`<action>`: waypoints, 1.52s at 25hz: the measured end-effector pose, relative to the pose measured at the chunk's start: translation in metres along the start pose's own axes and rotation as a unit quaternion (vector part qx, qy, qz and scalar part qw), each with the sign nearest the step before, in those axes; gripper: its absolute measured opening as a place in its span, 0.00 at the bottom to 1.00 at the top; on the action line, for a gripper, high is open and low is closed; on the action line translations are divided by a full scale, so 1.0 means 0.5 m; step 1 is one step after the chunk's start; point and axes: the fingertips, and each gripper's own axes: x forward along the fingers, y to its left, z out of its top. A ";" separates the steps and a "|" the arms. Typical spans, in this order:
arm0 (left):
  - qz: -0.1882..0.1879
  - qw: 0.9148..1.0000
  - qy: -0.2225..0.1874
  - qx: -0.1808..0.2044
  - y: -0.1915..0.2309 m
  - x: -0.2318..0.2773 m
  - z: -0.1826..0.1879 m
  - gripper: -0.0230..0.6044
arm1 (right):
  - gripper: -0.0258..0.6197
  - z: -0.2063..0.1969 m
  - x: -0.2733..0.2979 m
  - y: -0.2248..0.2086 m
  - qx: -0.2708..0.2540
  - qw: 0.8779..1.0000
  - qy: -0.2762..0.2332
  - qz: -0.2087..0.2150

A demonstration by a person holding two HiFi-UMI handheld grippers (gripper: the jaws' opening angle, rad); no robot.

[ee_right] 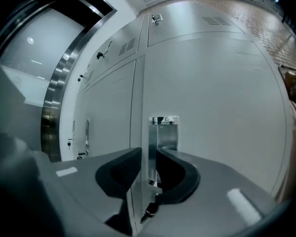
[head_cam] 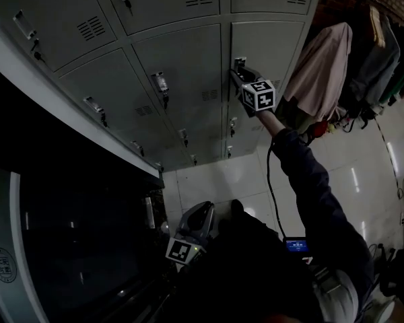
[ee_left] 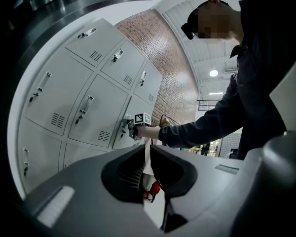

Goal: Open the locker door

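The grey locker door (head_cam: pixel 269 42) in the right column carries a metal handle (head_cam: pixel 239 62). My right gripper (head_cam: pixel 238 71) reaches up to it at arm's length, its marker cube (head_cam: pixel 258 94) just behind. In the right gripper view the handle plate (ee_right: pixel 166 132) stands between the jaws of the right gripper (ee_right: pixel 149 157), which sit closed on its left edge by the door seam. A key (ee_right: pixel 150 210) hangs below the handle. My left gripper (head_cam: pixel 188 237) is held low by my body, far from the lockers. In its own view the left gripper (ee_left: pixel 148 154) has its jaws together with nothing between them.
Several more grey lockers (head_cam: pixel 121 93) with handles and keys fill the wall to the left. Coats on a rack (head_cam: pixel 323 66) hang right of the lockers. A dark rounded cabinet (head_cam: pixel 67 247) stands at lower left. A small lit screen (head_cam: pixel 296 244) shows near my waist.
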 end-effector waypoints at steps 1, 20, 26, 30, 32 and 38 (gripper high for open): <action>-0.005 1.000 0.001 0.000 -0.004 0.002 -0.001 0.11 | 0.17 -0.002 -0.009 0.003 0.000 1.000 0.001 0.007; -0.102 0.992 0.058 -0.039 -0.202 -0.046 -0.111 0.11 | 0.25 -0.047 -0.519 -0.121 -0.007 0.998 -0.023 -0.053; -0.094 0.994 0.052 -0.028 -0.297 -0.053 -0.153 0.11 | 0.22 -0.056 -0.569 -0.150 0.025 0.995 -0.027 -0.094; -0.071 0.997 0.025 -0.012 -0.415 -0.113 -0.166 0.11 | 0.15 -0.131 -0.666 -0.061 0.047 0.998 -0.001 -0.043; -0.054 0.998 0.016 0.001 -0.487 -0.162 -0.185 0.11 | 0.16 -0.165 -0.756 0.034 0.060 0.998 0.000 -0.001; 0.004 1.000 0.010 -0.028 -0.674 -0.311 -0.248 0.11 | 0.15 -0.227 -1.115 0.361 0.085 0.990 -0.010 0.109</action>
